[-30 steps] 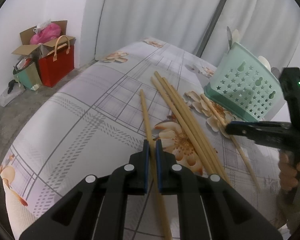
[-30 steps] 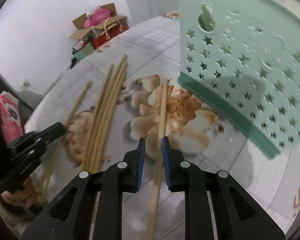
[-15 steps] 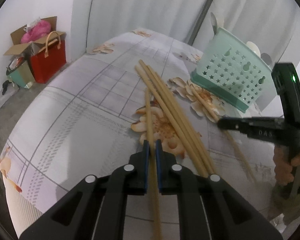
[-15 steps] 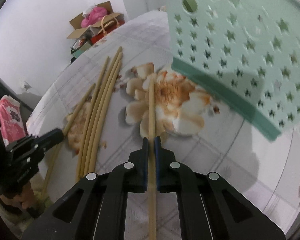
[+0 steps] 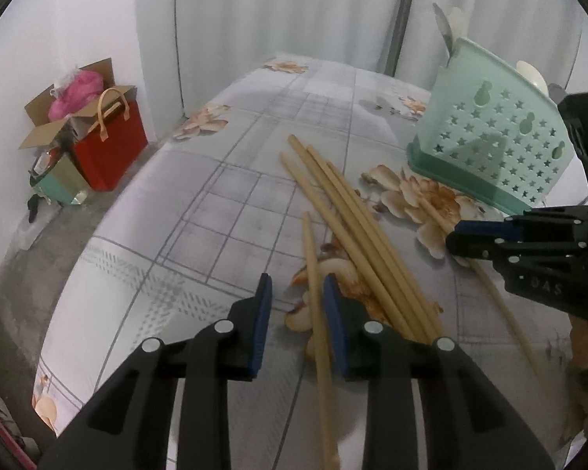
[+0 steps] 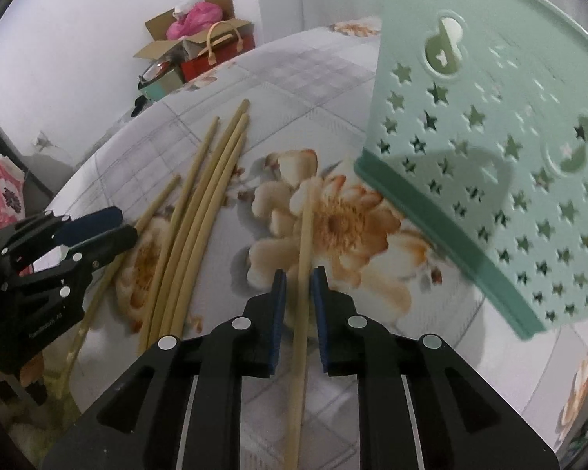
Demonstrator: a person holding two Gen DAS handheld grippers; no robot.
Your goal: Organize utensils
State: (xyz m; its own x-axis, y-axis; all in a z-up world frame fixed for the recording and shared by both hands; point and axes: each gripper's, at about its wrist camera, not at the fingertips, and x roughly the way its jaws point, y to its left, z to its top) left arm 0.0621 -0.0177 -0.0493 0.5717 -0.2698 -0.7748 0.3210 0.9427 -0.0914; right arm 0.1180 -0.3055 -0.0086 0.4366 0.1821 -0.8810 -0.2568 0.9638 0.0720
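Both tilt down over the bench. The left gripper (image 5: pixel 297 288) and the right gripper (image 6: pixel 298 280) are each opening, released, a chopstick (image 6: pixel 304 235) between the jaws.

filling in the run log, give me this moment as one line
left claw: opening, chopstick between pads | right claw: opening around lone chopstick | holder: upright

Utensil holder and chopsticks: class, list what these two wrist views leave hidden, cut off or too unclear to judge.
- Utensil holder, right wrist view: top cut off by the frame edge; contents unseen.
- Handles above the holder, left wrist view: its wall hides their lower ends, so the utensil types are unclear.
- Chopstick between the left gripper fingers: near end blurred, leaving the frame.
- Cardboard box: contents too small.
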